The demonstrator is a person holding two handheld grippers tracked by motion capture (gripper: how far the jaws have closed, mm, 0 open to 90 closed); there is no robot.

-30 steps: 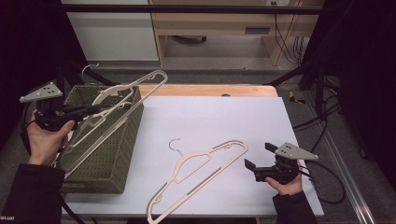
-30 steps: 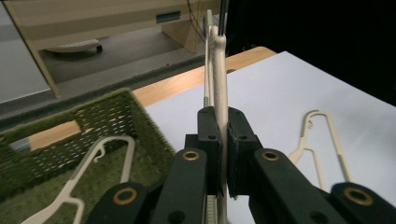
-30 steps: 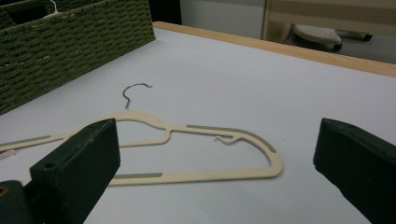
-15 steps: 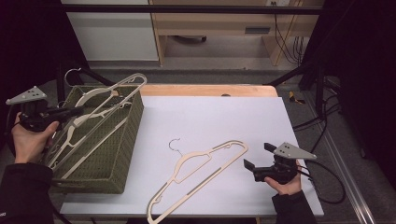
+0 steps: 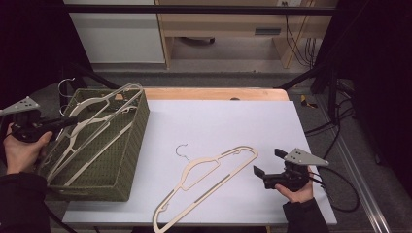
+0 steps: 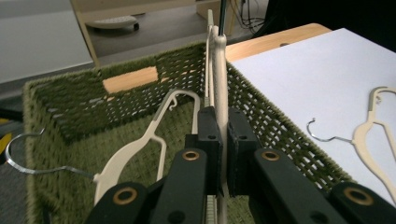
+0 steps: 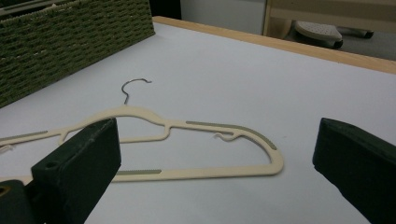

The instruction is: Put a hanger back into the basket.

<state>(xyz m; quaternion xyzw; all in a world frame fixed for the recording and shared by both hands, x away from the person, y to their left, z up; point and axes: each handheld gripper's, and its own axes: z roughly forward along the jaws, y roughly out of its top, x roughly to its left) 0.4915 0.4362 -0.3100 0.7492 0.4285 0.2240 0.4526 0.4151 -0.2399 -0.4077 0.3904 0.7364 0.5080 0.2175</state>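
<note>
- Two cream plastic hangers sit in the woven green basket (image 5: 127,160) at the left edge of the table, and the left gripper (image 6: 219,135) has its jaws clamped tight on the bar of one of them (image 6: 219,70).
- That held hanger (image 5: 104,109) leans across the basket, long axis running diagonally from the near left corner up toward the far right corner, and its top end pokes up over the far rim.
- Its neighbour, the second cream hanger (image 6: 140,144), lies lower in the basket with its metal hook (image 6: 28,161) curling out over the left wall.
- Over on the white tabletop (image 5: 272,126) there's a third cream hanger with grey grip strips (image 5: 206,184), lying flat. Long axis goes from near left to far right, and its wire hook (image 5: 180,148) points away toward the far side of the table.
- Right gripper (image 5: 269,165) is just beside the right end of that flat hanger, not touching it, jaws spread wide apart with nothing between them.
- Can't read any brand, label or writing on anything.
- Around the table: a wooden edge strip (image 5: 218,93) at the far side, a pale cabinet (image 5: 116,31) behind, and black cables (image 5: 296,34) on the floor off to the right.
- Nothing sits between the right gripper and the flat hanger.
</note>
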